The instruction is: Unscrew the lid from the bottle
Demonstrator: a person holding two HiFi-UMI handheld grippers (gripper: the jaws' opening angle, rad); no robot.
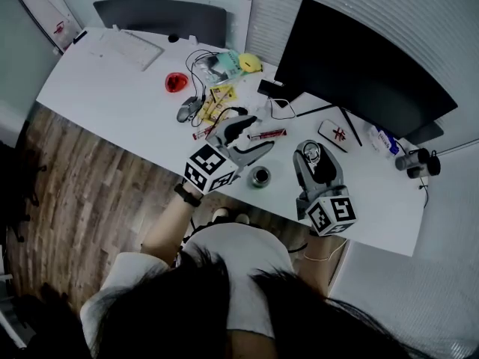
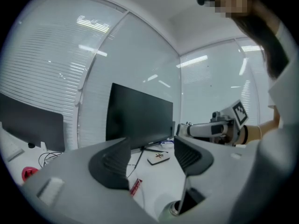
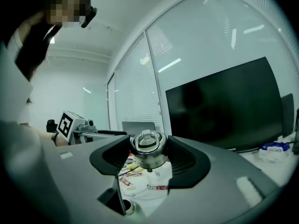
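My right claw (image 3: 148,160) grips the round silver metal lid (image 3: 147,148), off the open steel bottle (image 1: 260,176), which stands on the white counter (image 1: 112,96) between both claws. My left claw (image 2: 152,158) gapes empty.

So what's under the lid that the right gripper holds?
Bare white table and some packets; the lid hangs clear. The bottle stands off to one side. The lid's underside is hidden.

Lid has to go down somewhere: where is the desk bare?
Bare for the lid: the wide desk stretch near the keyboard, left of the red object, and the near right corner below the monitor. Crowded: the middle, with cables and packets, and around the bottle.
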